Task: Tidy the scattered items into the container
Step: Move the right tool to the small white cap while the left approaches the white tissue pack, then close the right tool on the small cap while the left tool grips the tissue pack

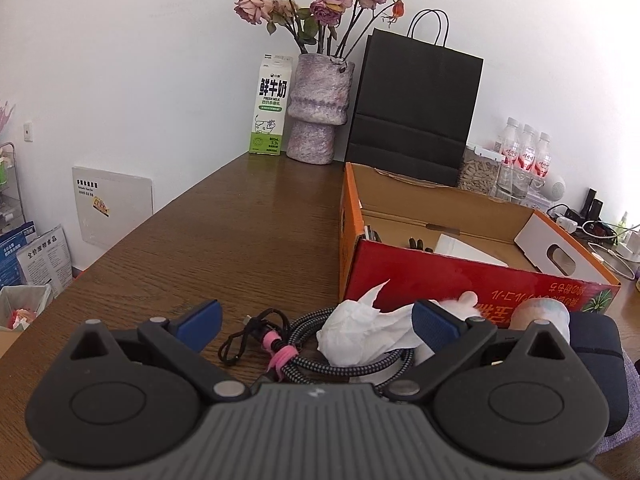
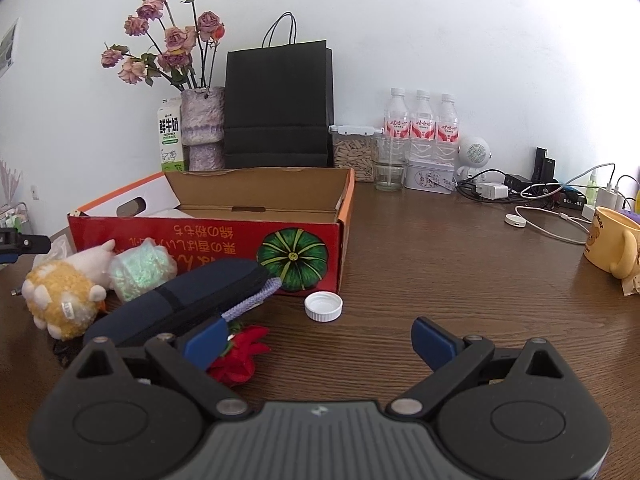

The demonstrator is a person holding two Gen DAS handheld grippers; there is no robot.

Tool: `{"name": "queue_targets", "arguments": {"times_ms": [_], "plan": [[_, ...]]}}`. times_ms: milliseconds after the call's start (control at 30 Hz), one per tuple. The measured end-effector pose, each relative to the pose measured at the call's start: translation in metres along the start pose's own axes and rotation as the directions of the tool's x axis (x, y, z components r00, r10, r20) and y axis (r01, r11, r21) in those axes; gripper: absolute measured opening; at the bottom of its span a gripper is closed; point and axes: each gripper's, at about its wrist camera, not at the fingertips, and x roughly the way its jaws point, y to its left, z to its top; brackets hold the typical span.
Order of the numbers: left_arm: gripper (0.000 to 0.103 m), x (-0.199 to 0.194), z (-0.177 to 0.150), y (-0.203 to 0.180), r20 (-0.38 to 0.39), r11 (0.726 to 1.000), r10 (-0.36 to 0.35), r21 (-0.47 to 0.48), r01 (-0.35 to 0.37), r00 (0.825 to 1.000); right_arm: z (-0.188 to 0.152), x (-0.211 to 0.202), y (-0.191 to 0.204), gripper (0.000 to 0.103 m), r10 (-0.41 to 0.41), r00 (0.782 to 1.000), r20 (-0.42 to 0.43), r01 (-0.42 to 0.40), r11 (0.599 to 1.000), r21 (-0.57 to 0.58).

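Left tool [image 1: 316, 320] is hanging released, jaws spread wide, low over the wooden worktop [image 1: 240, 220]; the crumpled white tissue [image 1: 360, 336] and the coiled braided cable [image 1: 320, 344] with its pink tie are lying between the fingers, untouched. Right tool [image 2: 316, 338] is also gaping, nothing in it, hovering over bare wood with the white bottle cap [image 2: 323, 306] just ahead of it. The red cardboard box [image 2: 208, 236] is sitting open, mid-worktop, with some white paper and dark bits already inside. Crowding its near wall: navy pouch [image 2: 176, 300] with a lilac strap, leaning across in front of the right tool's left finger; red fabric flower [image 2: 240, 354] half under that finger; yellow-white plush toy [image 2: 64, 300]; greenish bubble-wrapped bundle [image 2: 140, 266] touching the box. Along the far edge by the wall are standing a milk carton [image 1: 269, 106], vase of dried roses [image 1: 318, 108], black paper bag [image 1: 416, 108], seed jar [image 2: 356, 152], three water bottles [image 2: 420, 124]. Chargers and cables [image 2: 540, 192] are cluttering the far right corner; a yellow mug [image 2: 612, 240] is sitting at the right edge.
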Motion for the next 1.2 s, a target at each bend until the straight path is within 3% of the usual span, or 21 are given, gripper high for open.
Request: {"name": "queue_targets", "arguments": {"times_ms": [167, 333, 400, 667, 733, 800, 967, 1200], "plan": [[0.103, 0.005, 0.000, -0.003, -0.004, 1.000, -0.007, 0.007, 0.007, 1.000, 0.006, 0.013, -0.012, 0.098, -0.036, 0.999, -0.013, 0.036, 0.999, 0.003], [0.103, 0.011, 0.000, -0.007, -0.013, 1.000, -0.011, 0.021, 0.011, 1.000, 0.016, 0.042, -0.016, 0.089, -0.050, 0.996, -0.071, 0.049, 0.999, -0.022], [0.097, 0.012, 0.000, -0.009, -0.018, 0.999, -0.014, 0.030, 0.014, 1.000, 0.018, 0.052, -0.014, 0.085, -0.030, 0.995, -0.090, 0.028, 0.999, -0.024], [0.082, 0.020, -0.002, -0.012, -0.045, 0.998, -0.046, 0.051, 0.048, 0.998, 0.025, 0.077, -0.013, 0.047, 0.025, 0.988, -0.151, -0.022, 1.000, 0.018], [0.073, 0.022, -0.004, -0.012, -0.056, 0.997, -0.053, 0.047, 0.055, 0.997, 0.024, 0.079, -0.012, 0.028, 0.045, 0.987, -0.157, -0.042, 0.999, 0.022], [0.056, 0.024, -0.004, -0.011, -0.067, 0.997, -0.074, 0.034, 0.076, 0.995, 0.024, 0.079, -0.011, 0.027, 0.065, 0.985, -0.157, -0.063, 0.998, 0.019], [0.026, 0.019, -0.004, -0.013, -0.058, 0.993, -0.109, 0.029, 0.111, 0.992, 0.023, 0.075, -0.009, 0.027, 0.088, 0.985, -0.147, -0.085, 0.996, 0.024], [0.021, 0.010, -0.005, -0.011, -0.033, 0.994, -0.107, 0.014, 0.107, 0.994, 0.023, 0.067, -0.014, 0.027, 0.081, 0.991, -0.111, -0.076, 0.996, 0.048]]}}
